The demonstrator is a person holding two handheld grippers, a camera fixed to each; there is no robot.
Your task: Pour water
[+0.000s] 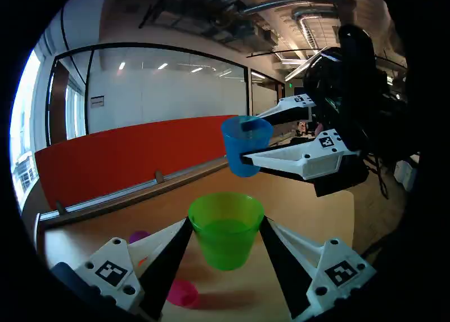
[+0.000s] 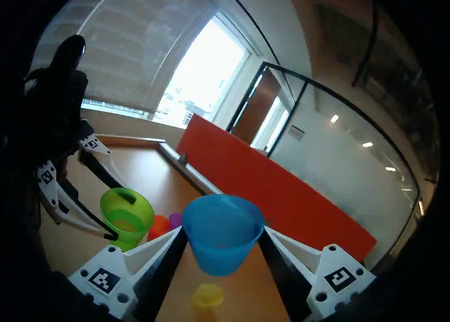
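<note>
Wooden bench (image 1: pixel 304 209), red partition (image 1: pixel 124 159) behind. Two grippers, two large cups: left gripper (image 1: pixel 226 223) fingers clamped on the green cup (image 1: pixel 226 246), right gripper (image 2: pixel 223 232) fingers clamped on the blue cup (image 2: pixel 223 246). Each cup sits upright between its fingertips, off the bench. Green cup looks part-filled, but the tint makes that hard to confirm. Small cups on the bench: left gripper view gives two, pink cup (image 1: pixel 183 293) and purple cup (image 1: pixel 139 236); right gripper view gives three, adding yellow cup (image 2: pixel 207 295) and orange cup (image 2: pixel 160 225).
</note>
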